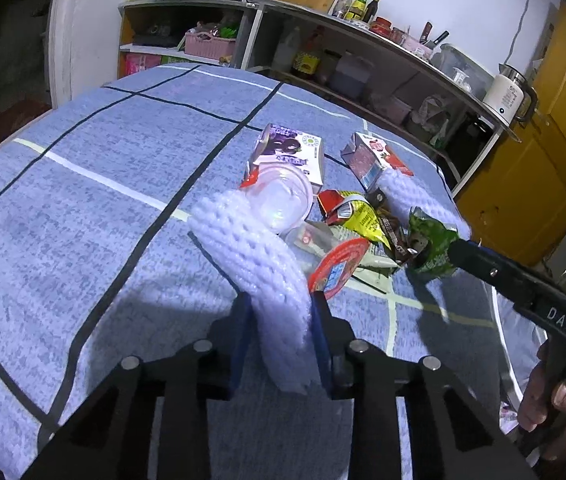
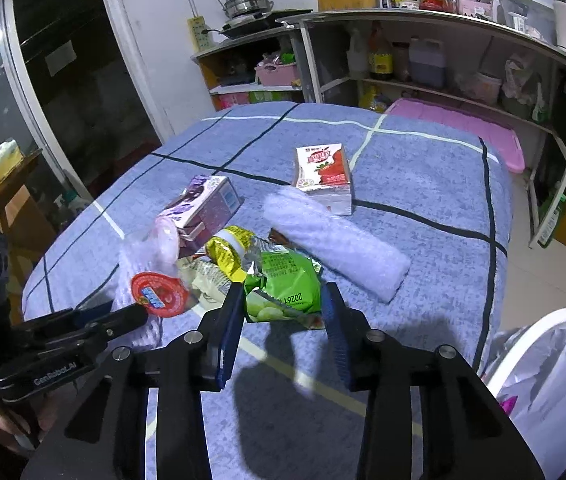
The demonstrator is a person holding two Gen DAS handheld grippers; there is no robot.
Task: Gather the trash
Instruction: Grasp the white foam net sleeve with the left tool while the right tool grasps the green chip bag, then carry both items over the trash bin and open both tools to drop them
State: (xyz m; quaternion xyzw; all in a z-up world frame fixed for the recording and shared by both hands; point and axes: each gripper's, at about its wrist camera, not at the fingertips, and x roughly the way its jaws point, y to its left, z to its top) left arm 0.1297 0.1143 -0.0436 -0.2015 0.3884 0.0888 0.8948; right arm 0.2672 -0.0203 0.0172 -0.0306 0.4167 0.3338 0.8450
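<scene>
A white foam net sleeve (image 1: 267, 272) is clamped between the blue pads of the left gripper (image 1: 281, 316), its far end arching over the heap of trash on the blue checked tablecloth (image 1: 83, 208). A green snack wrapper (image 2: 285, 292) is pinched between the fingers of the right gripper (image 2: 283, 312), whose jaws are closed only as far as the bag allows. Just beyond lie a red foil lid (image 2: 159, 294), a yellow wrapper (image 2: 229, 250) and a clear plastic cup (image 1: 283, 200) on its side. A second foam sleeve (image 2: 335, 242) is seen beside the heap, its far end touching a strawberry milk carton (image 2: 325, 178). A purple drink carton (image 2: 207, 204) lies just left of it. A white bin with a liner (image 2: 555, 356) is visible at the table's right edge. Kitchen shelves (image 2: 443, 84) stand behind.
</scene>
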